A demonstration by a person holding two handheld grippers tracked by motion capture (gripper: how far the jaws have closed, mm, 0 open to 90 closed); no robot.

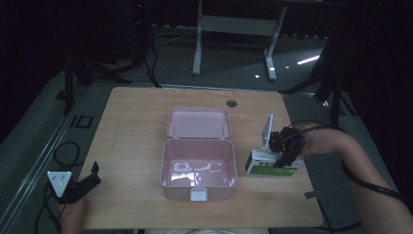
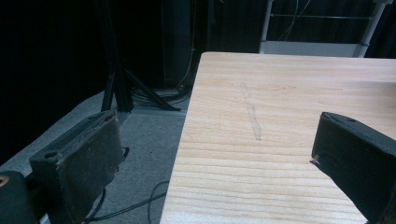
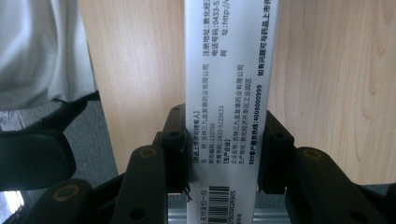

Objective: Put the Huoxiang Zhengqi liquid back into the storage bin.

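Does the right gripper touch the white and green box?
Touching. In the right gripper view, both pads press against the sides of the white and green box. The high view shows the right gripper on it too.

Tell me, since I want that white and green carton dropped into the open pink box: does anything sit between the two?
Nothing visible does. The right gripper is shut on the carton, just right of the pink box. Only bare table and the box's right wall lie between them. The lid is folded back, away from that side.
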